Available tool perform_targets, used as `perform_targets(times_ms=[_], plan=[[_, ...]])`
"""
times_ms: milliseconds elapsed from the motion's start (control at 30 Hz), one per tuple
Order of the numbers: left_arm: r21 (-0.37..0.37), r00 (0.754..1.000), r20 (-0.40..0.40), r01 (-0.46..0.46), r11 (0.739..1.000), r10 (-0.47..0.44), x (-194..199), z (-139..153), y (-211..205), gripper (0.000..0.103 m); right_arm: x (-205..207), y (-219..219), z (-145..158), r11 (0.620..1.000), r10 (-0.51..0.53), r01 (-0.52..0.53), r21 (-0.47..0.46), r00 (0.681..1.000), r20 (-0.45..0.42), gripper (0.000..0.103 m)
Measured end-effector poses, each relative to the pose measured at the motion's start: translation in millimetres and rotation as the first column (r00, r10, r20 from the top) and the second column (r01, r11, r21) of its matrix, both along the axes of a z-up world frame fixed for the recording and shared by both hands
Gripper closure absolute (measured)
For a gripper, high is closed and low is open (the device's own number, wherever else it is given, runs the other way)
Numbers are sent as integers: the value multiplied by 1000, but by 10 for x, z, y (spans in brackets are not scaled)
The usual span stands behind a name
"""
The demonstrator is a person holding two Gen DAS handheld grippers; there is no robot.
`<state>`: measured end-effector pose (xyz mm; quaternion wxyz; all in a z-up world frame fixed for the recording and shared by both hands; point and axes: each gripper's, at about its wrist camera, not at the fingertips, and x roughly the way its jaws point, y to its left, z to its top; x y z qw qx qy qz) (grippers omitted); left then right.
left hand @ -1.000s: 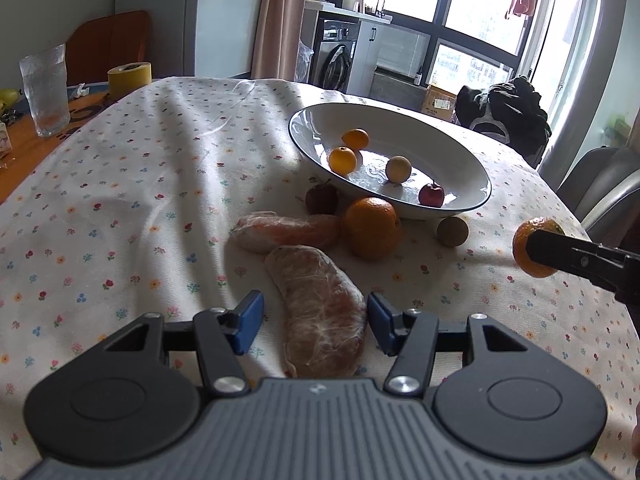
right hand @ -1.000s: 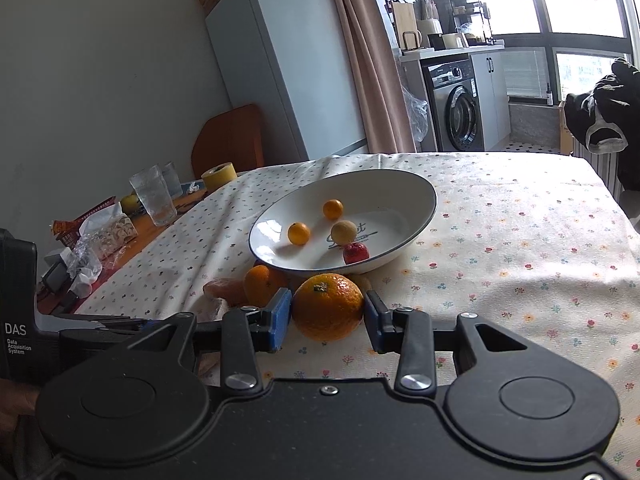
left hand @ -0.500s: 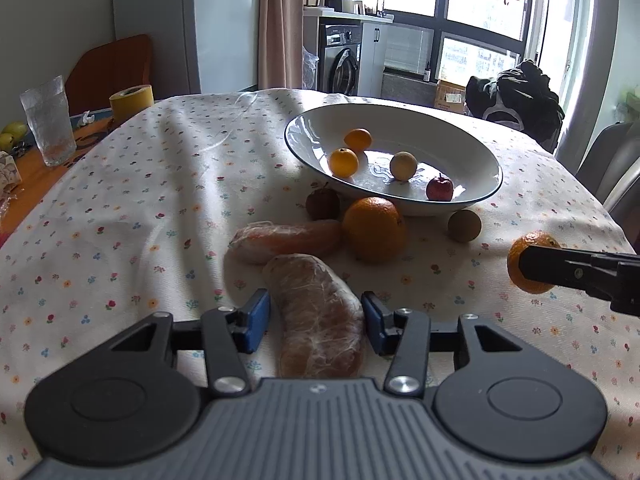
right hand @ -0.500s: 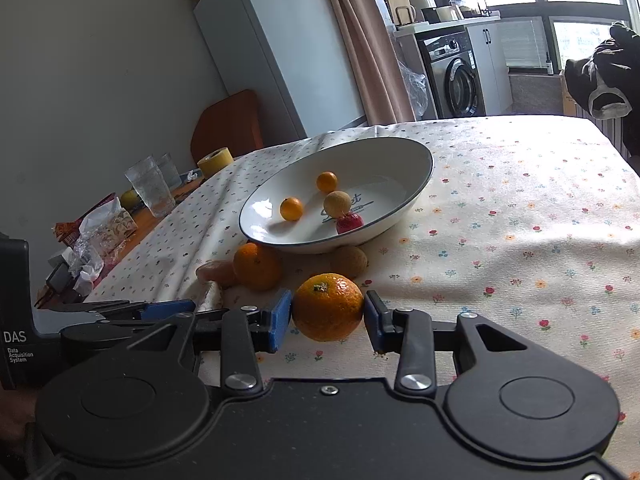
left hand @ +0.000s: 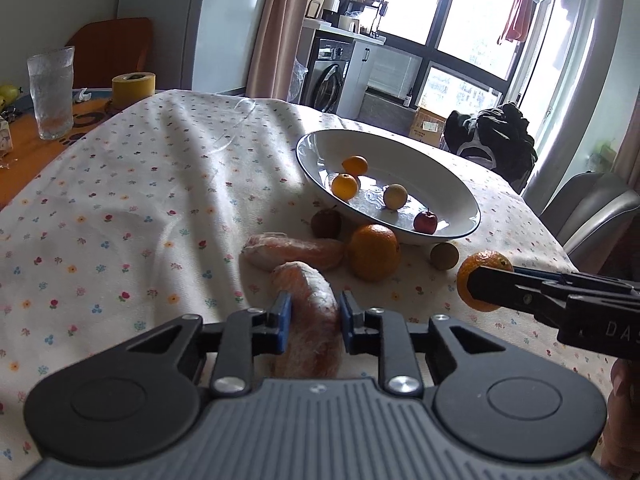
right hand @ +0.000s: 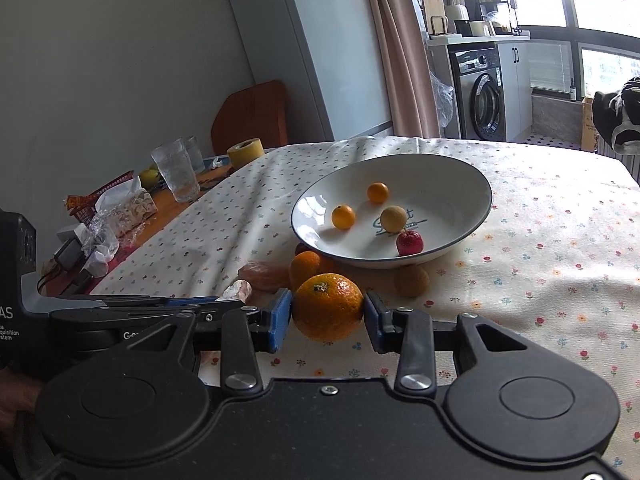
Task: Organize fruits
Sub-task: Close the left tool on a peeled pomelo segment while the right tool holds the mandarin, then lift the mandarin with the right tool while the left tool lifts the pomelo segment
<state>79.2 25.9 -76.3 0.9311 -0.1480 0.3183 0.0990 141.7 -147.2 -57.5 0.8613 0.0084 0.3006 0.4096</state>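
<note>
Gripping orange (right hand: pixel 328 307) snugly in my right gripper (right hand: pixel 327 318), both pads touching peel, fruit lifted off table (right hand: pixel 540 248). My left gripper (left hand: pixel 311 322) closing around wrapped peeled fruit (left hand: pixel 310 312), apparently pinching it. Keeping squeeze gentle, carrying high over white bowl (right hand: pixel 472 188) rim, lowering beside small fruits, avoiding rolling.

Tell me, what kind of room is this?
Probably a home's dining area beside the kitchen: a table with a flowered tablecloth, a washing machine under a counter, and a tall white fridge.
</note>
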Motion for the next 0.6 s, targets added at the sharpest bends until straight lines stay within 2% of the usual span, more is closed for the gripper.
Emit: perform_targets(times_ms=[167,400,600], plan=[[-34,1000,14,-4,999,4,-60,72,119,84,-61,93,38,1000,20,-20,-17,1000,13,65],[-45,1000,3,-14,999,14,-88,119,271,85,-72,211,58,999,42,-42,-21,999,20,65],[-92,1000,5,-7,996,7,-98,93,406,84,-102,349,13,997,74,-73,-40,997,19,65]])
